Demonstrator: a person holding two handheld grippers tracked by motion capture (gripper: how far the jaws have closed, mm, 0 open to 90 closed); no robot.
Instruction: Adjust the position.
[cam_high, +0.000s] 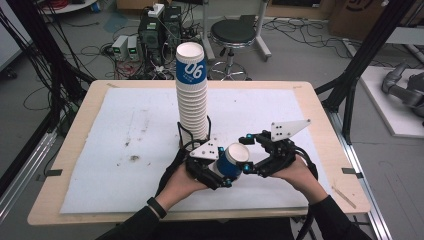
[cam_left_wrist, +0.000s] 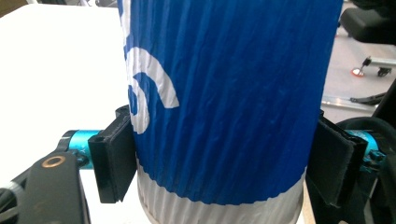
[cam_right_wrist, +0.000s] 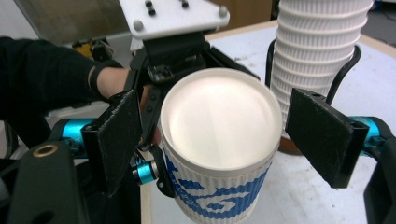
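Note:
A blue and white ribbed paper cup (cam_high: 232, 160) lies on its side above the table's near middle, with my left gripper (cam_high: 220, 172) shut on it. In the left gripper view both pads (cam_left_wrist: 116, 158) press the cup's blue wall (cam_left_wrist: 224, 102). My right gripper (cam_high: 247, 156) faces it from the right and is open. In the right gripper view its pads (cam_right_wrist: 322, 135) stand either side of the cup's closed white end (cam_right_wrist: 219, 121), the right one clearly apart. A tall stack of white cups (cam_high: 192, 95), the top one blue, stands in a black wire holder just behind.
A white mat (cam_high: 125, 150) with dark stains covers the wooden table (cam_high: 75, 130). Beyond the far edge are a black stool (cam_high: 232, 35), electronics boxes (cam_high: 150, 35) and cables on the floor. Black frame poles (cam_high: 360, 60) rise at both sides.

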